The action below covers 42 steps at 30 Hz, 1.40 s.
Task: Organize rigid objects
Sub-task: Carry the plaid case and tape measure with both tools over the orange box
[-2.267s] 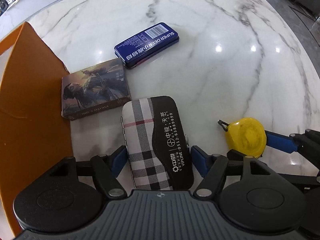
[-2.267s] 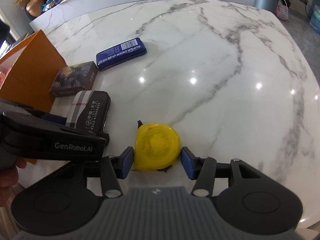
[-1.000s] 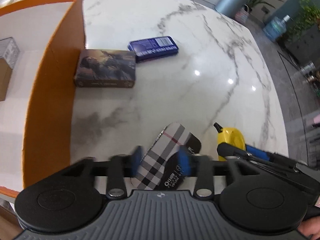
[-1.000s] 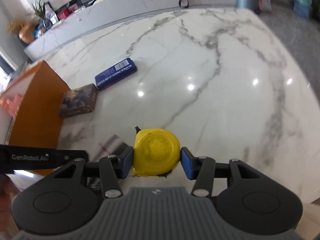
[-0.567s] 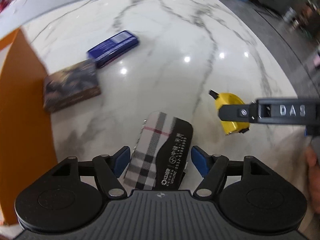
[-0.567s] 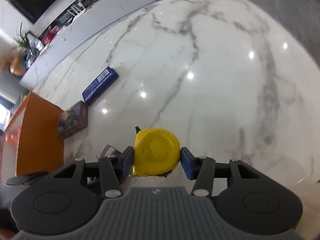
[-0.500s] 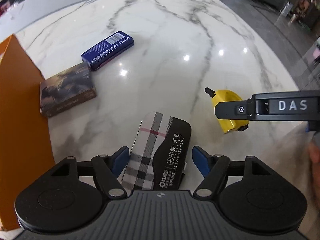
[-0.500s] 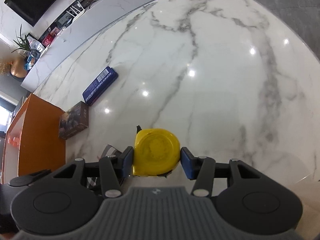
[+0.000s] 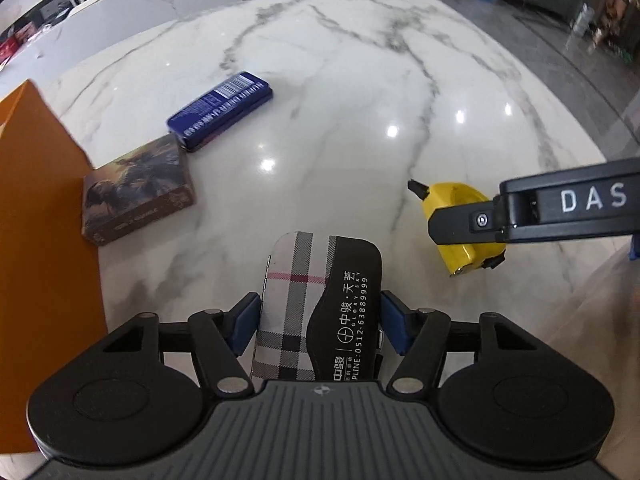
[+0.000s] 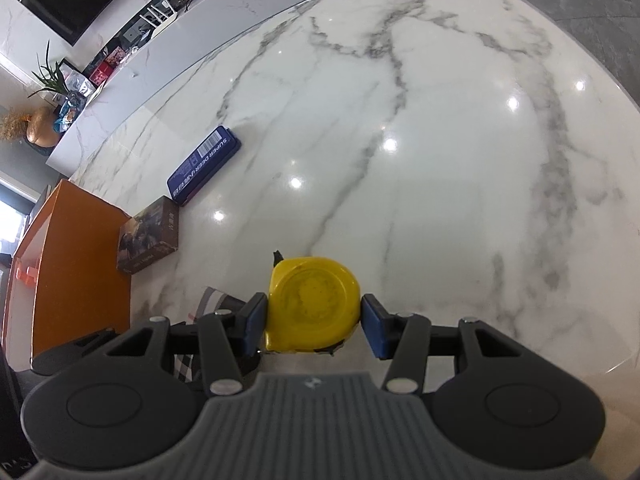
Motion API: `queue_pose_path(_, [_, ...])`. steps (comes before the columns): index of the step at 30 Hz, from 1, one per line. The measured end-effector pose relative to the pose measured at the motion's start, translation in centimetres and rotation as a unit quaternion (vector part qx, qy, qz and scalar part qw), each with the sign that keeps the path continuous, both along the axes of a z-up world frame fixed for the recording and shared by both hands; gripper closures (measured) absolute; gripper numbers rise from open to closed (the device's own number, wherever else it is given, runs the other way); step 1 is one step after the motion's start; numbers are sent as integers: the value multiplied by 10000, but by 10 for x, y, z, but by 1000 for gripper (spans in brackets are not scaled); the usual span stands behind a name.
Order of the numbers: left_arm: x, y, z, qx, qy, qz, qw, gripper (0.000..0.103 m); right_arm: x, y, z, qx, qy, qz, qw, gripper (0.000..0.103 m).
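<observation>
While its jaws are closing, the left gripper (image 9: 319, 322) brackets a flat, round-cornered plaid case (image 9: 316, 312) with a glossy black printed band, its near end hidden. Clenched between the right gripper (image 10: 313, 325) pads sits a scuffed yellow plastic tape measure (image 10: 313, 306) above the glossy marble desk (image 10: 400, 140).

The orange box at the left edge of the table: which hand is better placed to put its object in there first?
Left, probably. The left gripper, jaws closing around the plaid case, sits right beside the orange box. The right gripper, holding the yellow tape measure, is farther away, beyond the case.
</observation>
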<state>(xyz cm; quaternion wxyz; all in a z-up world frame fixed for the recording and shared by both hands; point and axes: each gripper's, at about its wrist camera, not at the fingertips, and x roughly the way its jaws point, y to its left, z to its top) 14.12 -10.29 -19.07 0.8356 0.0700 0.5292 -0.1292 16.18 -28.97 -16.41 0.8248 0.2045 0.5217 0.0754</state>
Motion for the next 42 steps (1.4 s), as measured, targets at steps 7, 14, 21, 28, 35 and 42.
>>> queue_pose_path(7, [-8, 19, 21, -407, -332, 380, 9979, 30, -9, 13, 13, -413, -367, 220, 9982, 51])
queue_pose_path(14, [-22, 42, 59, -945, -788, 663, 9902, 30, -28, 26, 34, -777, -887, 402, 9922, 51])
queue_pose_path(21, [-34, 70, 106, -1488, -1256, 882, 9769, 30, -43, 36, 66, -638, -1221, 443, 9895, 51])
queue_pose_path(28, [-44, 123, 150, -1856, -1417, 1218, 9647, 30, -48, 68, 109, -313, -1603, 834, 9830, 51])
queue_pose_path(35, [-35, 197, 180, -1598, -1419, 1596, 9638, 30, -42, 139, 139, -268, -1993, 1728, 9642, 51])
queue_pose_path(42, [-12, 248, 162, -1231, -813, 1823, 9721, 30, -38, 222, 147, -573, -2207, 2655, 9368, 51])
